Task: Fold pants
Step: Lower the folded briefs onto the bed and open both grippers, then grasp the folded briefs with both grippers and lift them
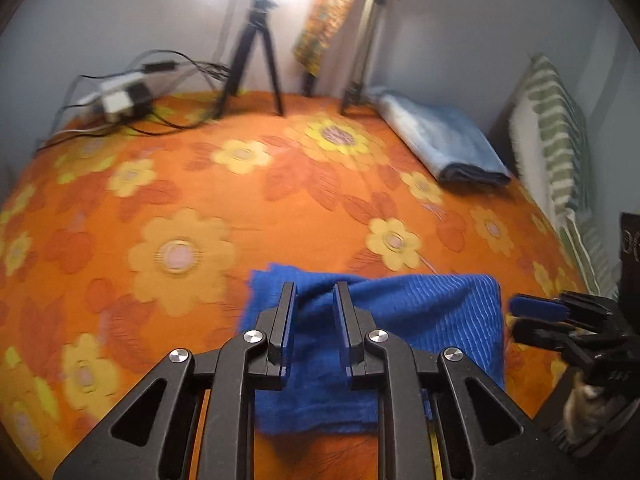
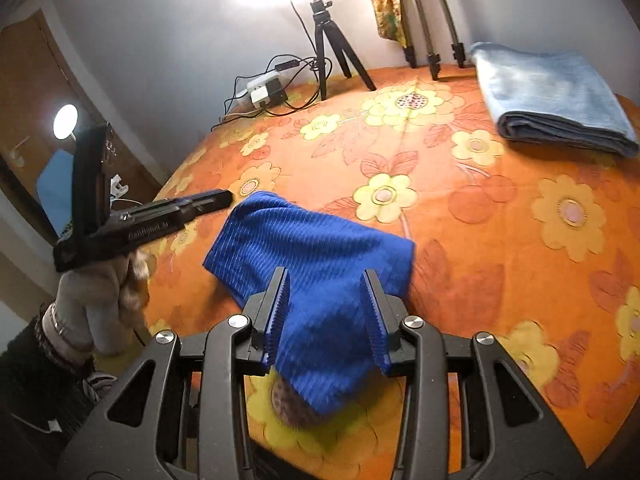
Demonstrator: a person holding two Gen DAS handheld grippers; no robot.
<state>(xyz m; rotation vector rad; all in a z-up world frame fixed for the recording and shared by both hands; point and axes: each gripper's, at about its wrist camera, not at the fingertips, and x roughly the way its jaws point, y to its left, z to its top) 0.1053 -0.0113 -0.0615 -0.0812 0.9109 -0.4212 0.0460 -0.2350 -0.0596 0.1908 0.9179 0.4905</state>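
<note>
Room: pale grey-blue walls, a bright light glaring at the top of both views, a brown wooden door [image 2: 28, 92] off to the left in the right wrist view.
Bed: a wide bed under an orange bedsheet printed with yellow flowers [image 1: 280, 216], which fills most of both views.
Pillow: a green-and-white striped pillow [image 1: 560, 136] stands on edge along the bed's right side.
Folded cloth: a light blue folded denim-like garment [image 2: 552, 96] lies flat near the far right corner of the bed, well apart from the blue pants.
Tripods: a small black tripod [image 2: 332, 44] stands at the far edge of the bed, with the legs of a taller metal stand [image 2: 432, 32] to its right.
Cables: a white and black power adapter with tangled black cords [image 2: 266, 90] lies left of the small tripod.
Pants: the bright blue ribbed fabric pants [image 2: 316, 248], already folded into a compact bundle, lie on the bedsheet at the near edge of the bed, between the two grippers.
Right gripper [image 2: 325, 316]: partly open, its ribbed blue pads on either side of the near corner of the pants; a real grip cannot be told.
Left gripper [image 1: 315, 320]: narrowly open over the pants, no fabric pinched between its fingers.
Hand: a light-gloved hand [image 2: 100, 284] holds the left gripper's handle.
</note>
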